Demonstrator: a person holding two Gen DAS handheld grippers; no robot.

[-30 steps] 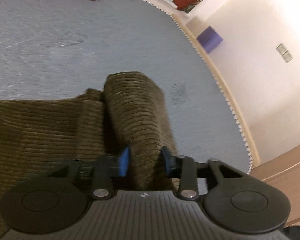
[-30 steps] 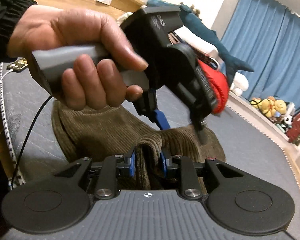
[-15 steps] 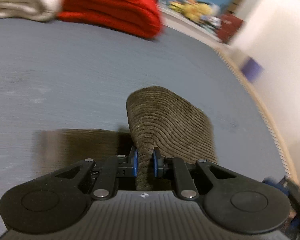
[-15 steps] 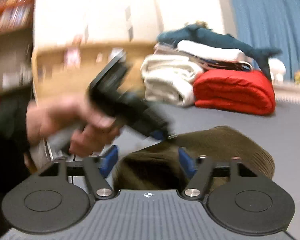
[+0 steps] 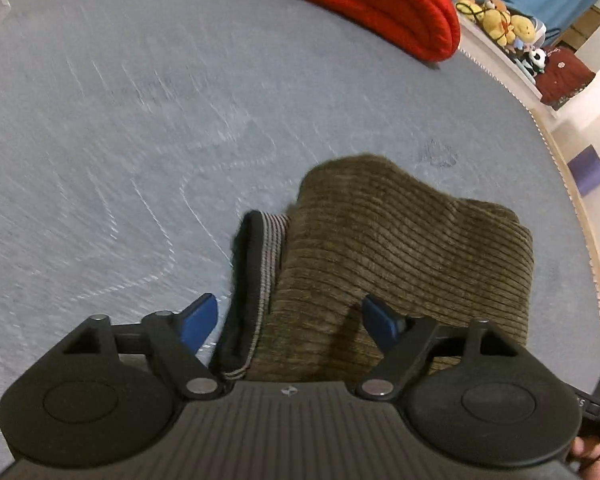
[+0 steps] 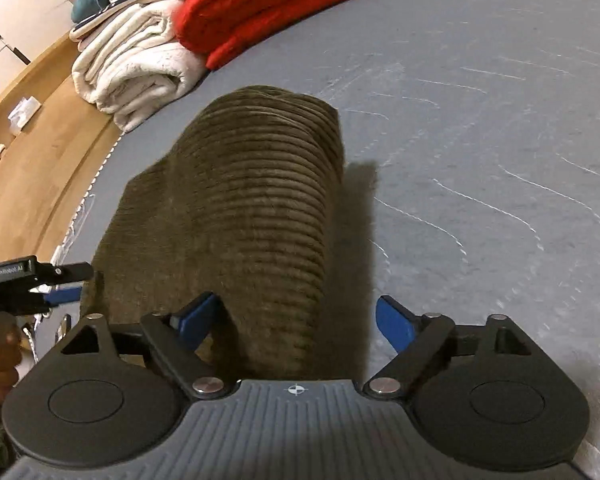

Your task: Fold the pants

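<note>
The brown corduroy pants [image 5: 400, 248] lie folded in a bundle on the grey quilted surface [image 5: 120, 140]. Their black, striped waistband [image 5: 256, 276] shows at the bundle's left edge. My left gripper [image 5: 290, 320] is open, its blue fingers either side of the near edge of the pants, gripping nothing. In the right wrist view the pants [image 6: 252, 208] rise as a rounded hump. My right gripper [image 6: 298, 320] is open over their near end. The left gripper [image 6: 32, 280] shows at the left edge of that view.
A red folded blanket [image 6: 268, 4] and a white folded blanket [image 6: 136, 64] lie at the far side of the surface. Stuffed toys [image 5: 504, 24] and a purple box [image 5: 588, 170] sit beyond the edge. A wooden ledge [image 6: 40, 160] borders the surface.
Both grippers have opened and let go of the pants. The pants now rest folded on the surface, and both cameras have swung round.
</note>
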